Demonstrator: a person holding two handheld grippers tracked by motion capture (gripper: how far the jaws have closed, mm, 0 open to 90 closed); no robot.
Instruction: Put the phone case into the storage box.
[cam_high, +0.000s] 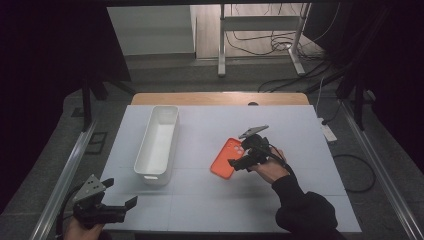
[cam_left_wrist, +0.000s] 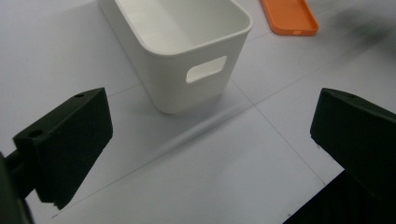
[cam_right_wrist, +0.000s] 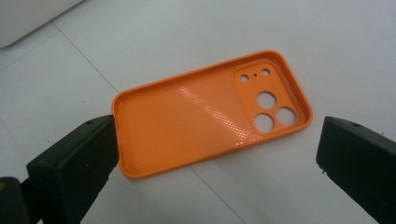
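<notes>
High view, table (cam_high: 310, 200): white top, everything sits on it, so I'll place the rest off the bin.
Bin (cam_high: 157, 142): long white tub, open side up, on the table's left half. Looks empty from the left gripper view.
Case (cam_high: 227, 158): orange phone case lying flat, open side up, well to the right of the bin, camera cutouts at its far end. Nothing is holding it.
How the case handles: my guess is light, thin and rubbery, so it'll flex if squeezed across the middle. The flat back gives nothing to pinch, so the raised rim along a long edge looks like the spot, or clamp across the short width.
Right gripper (cam_high: 248, 155): hovering at the case's right edge, on the far side from the bin. Jaws spread wide; in the right gripper view the case (cam_right_wrist: 205, 114) lies between them and a bit ahead, the left jaw's tip over its near corner, the right jaw clear.
Left gripper (cam_high: 116, 199): near the front edge, just short of the bin's near end, jaws wide apart and empty.
</notes>
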